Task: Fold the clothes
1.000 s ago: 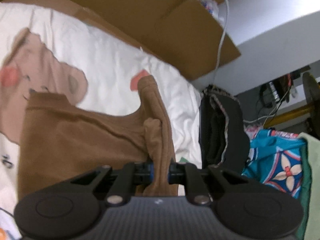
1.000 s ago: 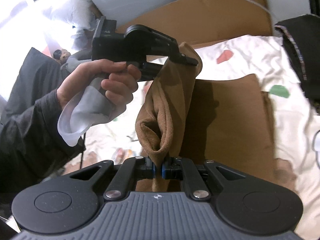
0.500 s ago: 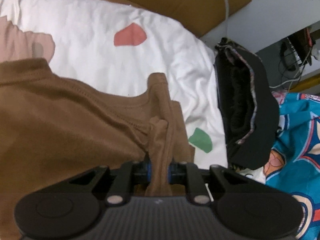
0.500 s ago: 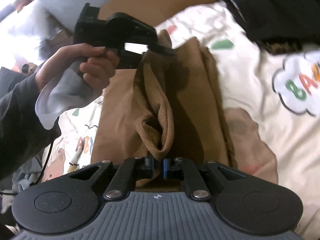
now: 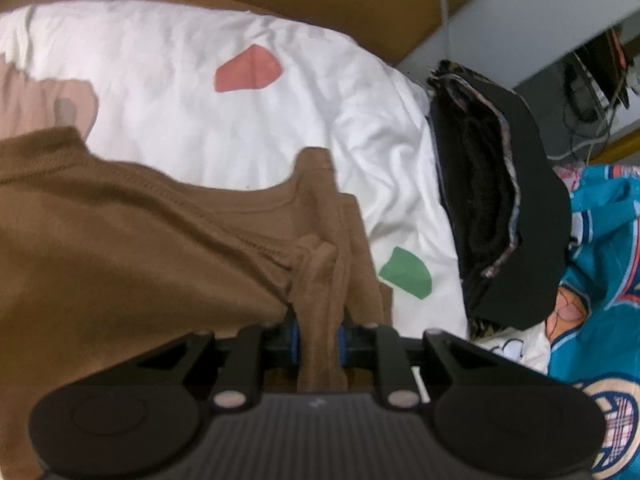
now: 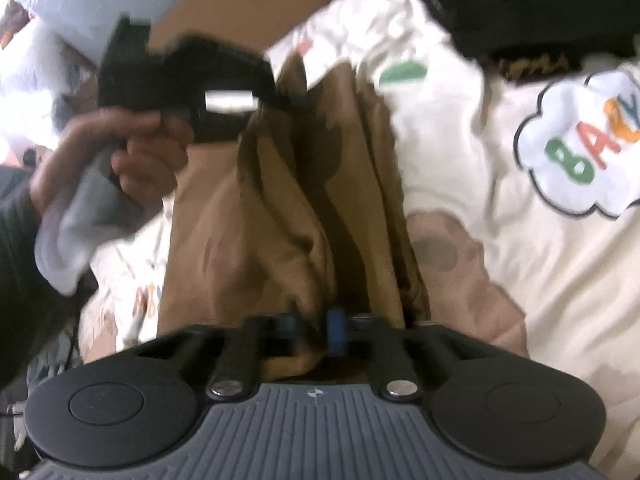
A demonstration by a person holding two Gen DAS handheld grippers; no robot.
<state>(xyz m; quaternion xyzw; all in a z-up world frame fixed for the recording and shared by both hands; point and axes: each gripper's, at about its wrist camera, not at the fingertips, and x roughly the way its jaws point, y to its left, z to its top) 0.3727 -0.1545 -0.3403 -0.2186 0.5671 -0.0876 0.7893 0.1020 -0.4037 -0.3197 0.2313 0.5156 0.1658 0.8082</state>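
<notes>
Left gripper [image 5: 318, 340] pinching brown garment [image 5: 132, 252] at lower centre, right gripper [image 6: 314, 330] looking slightly parted around bunched fabric, white printed bedsheet [image 5: 200, 120] lying underneath.

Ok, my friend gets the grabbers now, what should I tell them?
Left gripper: shut on a bunched edge of the brown shirt, near its neckline.
Right gripper: the shirt runs between its fingers, but the picture is blurry, so whether it is shut cannot be told.
The shirt lies partly on the white bedsheet, with a ridge of cloth lifted between the two grippers.
A black pile of clothes sits at the sheet's edge, a teal garment beyond it.
Done: one side looks folded over.
Left: lay the ridge flat, let go, finish folding.
</notes>
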